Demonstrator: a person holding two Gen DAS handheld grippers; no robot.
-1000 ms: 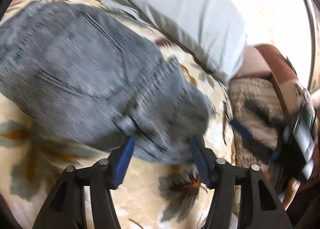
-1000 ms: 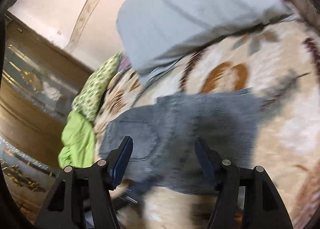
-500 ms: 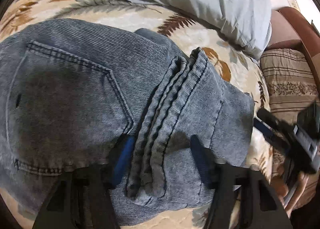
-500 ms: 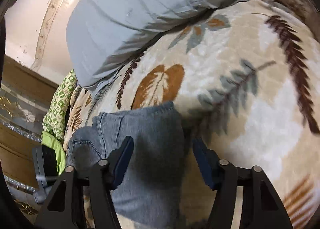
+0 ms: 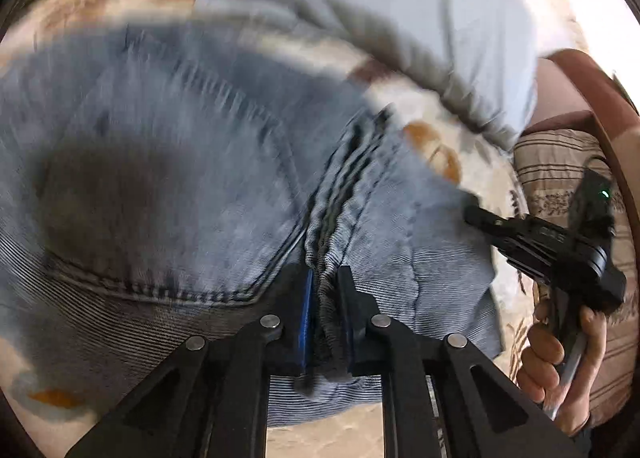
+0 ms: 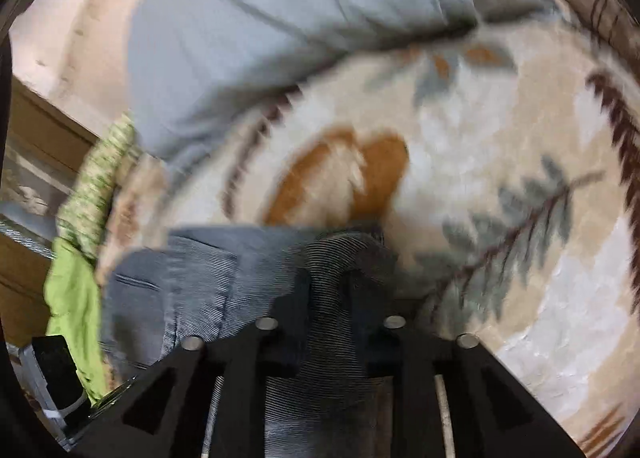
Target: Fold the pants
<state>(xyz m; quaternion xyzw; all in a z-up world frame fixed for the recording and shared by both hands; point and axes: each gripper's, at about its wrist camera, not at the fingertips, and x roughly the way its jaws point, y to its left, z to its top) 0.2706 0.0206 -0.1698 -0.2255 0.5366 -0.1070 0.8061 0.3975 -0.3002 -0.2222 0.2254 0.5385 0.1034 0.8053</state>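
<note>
The pants (image 5: 168, 186) are grey-blue denim jeans, folded into a thick bundle on a leaf-patterned blanket (image 6: 500, 162). A back pocket shows at the left in the left wrist view. My left gripper (image 5: 325, 290) is shut on a stack of bunched denim edges near the bundle's middle. My right gripper (image 6: 329, 290) is shut on a ridge of the jeans (image 6: 192, 290) at the bundle's edge. The right gripper also shows in the left wrist view (image 5: 540, 238), held by a hand at the right.
A pale blue pillow (image 5: 400, 6) lies beyond the jeans, also in the right wrist view (image 6: 288, 18). A striped brown cushion (image 5: 568, 162) and a wooden frame stand at the right. Green cloths (image 6: 76, 298) and wooden furniture lie at the left.
Both grippers were open over the jeans; both have now closed on denim. The left one moved in onto the bunched edges, and the right one pinched up a ridge of fabric.
</note>
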